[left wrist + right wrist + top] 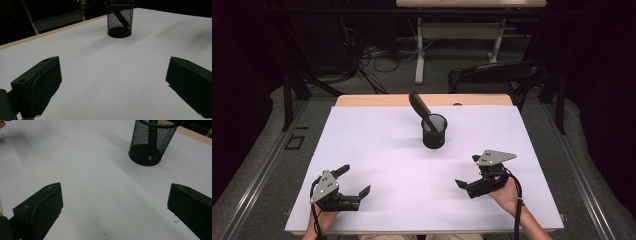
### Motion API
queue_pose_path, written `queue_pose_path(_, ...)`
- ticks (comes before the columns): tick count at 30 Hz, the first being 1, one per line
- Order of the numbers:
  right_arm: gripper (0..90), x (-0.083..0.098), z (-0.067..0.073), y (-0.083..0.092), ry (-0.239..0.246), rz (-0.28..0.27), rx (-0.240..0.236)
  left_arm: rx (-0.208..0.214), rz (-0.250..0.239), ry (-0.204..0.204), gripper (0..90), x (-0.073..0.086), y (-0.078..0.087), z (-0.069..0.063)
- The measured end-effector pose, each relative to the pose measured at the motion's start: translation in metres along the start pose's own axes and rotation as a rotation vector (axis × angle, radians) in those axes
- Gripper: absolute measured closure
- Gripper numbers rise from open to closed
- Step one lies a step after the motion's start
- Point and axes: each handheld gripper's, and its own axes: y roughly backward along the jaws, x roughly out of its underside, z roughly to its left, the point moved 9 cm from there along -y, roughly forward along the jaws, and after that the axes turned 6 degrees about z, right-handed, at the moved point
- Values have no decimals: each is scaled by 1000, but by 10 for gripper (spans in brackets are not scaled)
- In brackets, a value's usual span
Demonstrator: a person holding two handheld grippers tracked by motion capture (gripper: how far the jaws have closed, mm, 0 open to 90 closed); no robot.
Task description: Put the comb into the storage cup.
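Toward the far middle of the white table (377, 150) stands one black mesh cup (434, 131), upright, and inside it one dark, flat tool handle (419, 107) (what kind of tool, I cannot tell). Its long axis tilts: lower end down in the cup, upper end leaning out over the rim toward the far left. Two grippers sit on the near side, well apart from the cup. At near left, the left gripper (353, 181) has its jaws spread wide, nothing between them. At near right, the right gripper (467, 172) is likewise wide and empty, each held in one hand.
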Motion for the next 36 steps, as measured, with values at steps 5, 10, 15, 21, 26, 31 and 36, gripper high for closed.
queue_pose_path(5,0,5,0,5,-3,-6,11,2,1,-3,3,0,0,0)
queue_pose_path(10,0,13,-2,13,-16,-20,26,3,2,-3,3,0,0,-1)
queue_pose_path(15,0,22,-4,21,-25,-36,45,4,3,-3,2,0,-1,-2)
queue_pose_path(21,0,29,-4,26,-35,-50,61,4,6,-5,3,1,-1,-2)
queue_pose_path(26,0,34,-3,29,-36,-56,70,4,4,-5,2,1,0,-2)
queue_pose_path(31,0,42,-4,35,-53,-69,101,5,4,-7,2,1,0,-2)
queue_pose_path(36,0,48,-5,38,-61,-76,112,3,4,-5,3,1,0,-2)
